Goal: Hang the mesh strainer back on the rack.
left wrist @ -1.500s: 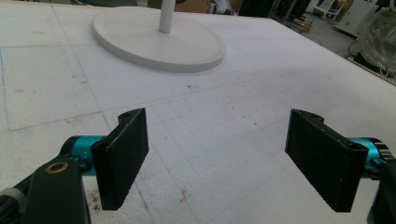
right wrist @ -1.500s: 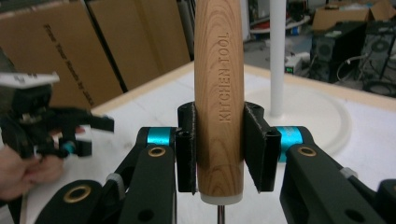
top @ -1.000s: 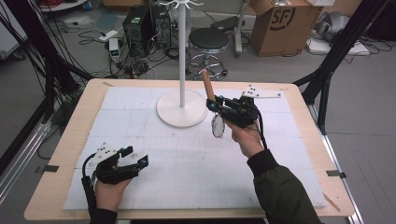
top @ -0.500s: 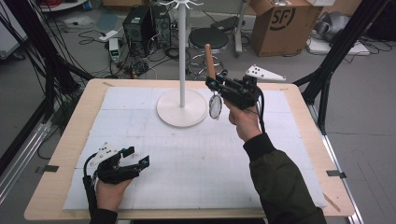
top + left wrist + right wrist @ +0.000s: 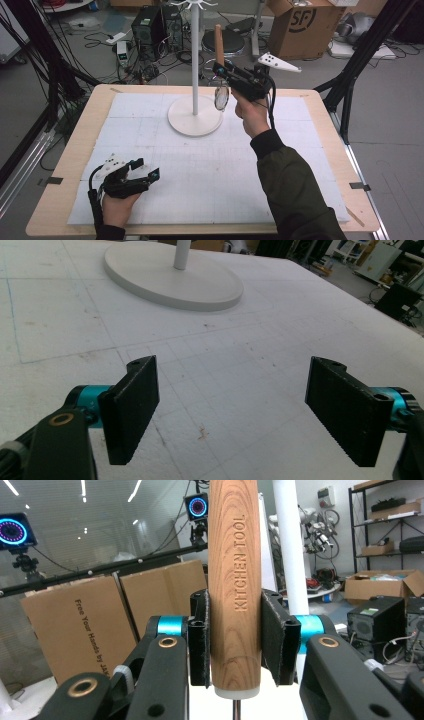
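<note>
Two grippers are in play, and only my right gripper (image 5: 223, 71) carries anything: its jaws are pinched on the wooden handle (image 5: 234, 580) of a kitchen utensil, which sits upper centre in the high view, just right of the white stand's pole (image 5: 195, 55). The handle points up; a thin metal stem leads down to a rounded, pale head (image 5: 221, 97) that hangs above the stand's round base (image 5: 195, 116). I cannot tell whether that head is mesh or solid.

I judge the tool light and stiff, with smooth wood that could slide or swing between flat pads. In the right gripper view the grip sits near the handle's lower end, close to the white collar, so the long upper part is free to lever. Holding on the wood, not the thin stem, seems right to me.

My left gripper (image 5: 145, 175) rests at lower left on the white mat (image 5: 210, 170), jaws spread wide with nothing between them.
</note>
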A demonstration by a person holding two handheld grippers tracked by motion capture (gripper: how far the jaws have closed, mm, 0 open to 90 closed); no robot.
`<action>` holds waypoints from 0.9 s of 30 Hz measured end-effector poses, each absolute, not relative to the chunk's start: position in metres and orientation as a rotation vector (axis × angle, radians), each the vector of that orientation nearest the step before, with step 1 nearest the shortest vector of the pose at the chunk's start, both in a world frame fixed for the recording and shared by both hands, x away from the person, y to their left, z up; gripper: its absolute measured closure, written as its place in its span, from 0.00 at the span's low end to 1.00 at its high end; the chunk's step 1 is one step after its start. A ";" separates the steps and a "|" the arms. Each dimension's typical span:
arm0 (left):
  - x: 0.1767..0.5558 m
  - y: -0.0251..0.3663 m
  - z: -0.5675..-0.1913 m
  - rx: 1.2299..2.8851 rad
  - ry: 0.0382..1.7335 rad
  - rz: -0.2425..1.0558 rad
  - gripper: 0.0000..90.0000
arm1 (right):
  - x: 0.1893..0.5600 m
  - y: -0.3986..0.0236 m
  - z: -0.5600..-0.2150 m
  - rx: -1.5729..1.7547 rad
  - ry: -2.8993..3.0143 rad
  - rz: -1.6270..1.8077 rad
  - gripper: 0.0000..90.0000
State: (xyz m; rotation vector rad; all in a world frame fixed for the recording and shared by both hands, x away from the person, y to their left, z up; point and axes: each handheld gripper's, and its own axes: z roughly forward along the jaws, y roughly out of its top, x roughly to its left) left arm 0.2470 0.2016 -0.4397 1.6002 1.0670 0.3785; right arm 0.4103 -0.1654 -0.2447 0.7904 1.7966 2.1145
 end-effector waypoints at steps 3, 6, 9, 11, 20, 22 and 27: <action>0.246 0.202 -0.440 1.603 1.065 0.381 0.25 | 0.416 -0.162 -0.240 0.785 1.779 2.122 0.76; 0.246 0.203 -0.440 1.605 1.062 0.383 0.25 | 0.423 -0.160 -0.235 0.796 1.752 2.138 0.76; 0.246 0.203 -0.440 1.598 1.069 0.382 0.25 | 0.428 -0.156 -0.231 0.799 1.746 2.133 0.76; 0.246 0.204 -0.440 1.598 1.069 0.377 0.25 | 0.431 -0.153 -0.229 0.798 1.754 2.120 0.76; 0.246 0.207 -0.442 1.586 1.080 0.375 0.25 | 0.444 -0.141 -0.220 0.807 1.743 2.114 0.76; 0.246 0.207 -0.441 1.584 1.079 0.375 0.25 | 0.445 -0.138 -0.218 0.806 1.749 2.100 0.76; 0.246 0.207 -0.441 1.580 1.076 0.373 0.25 | 0.447 -0.133 -0.216 0.821 1.755 2.041 0.76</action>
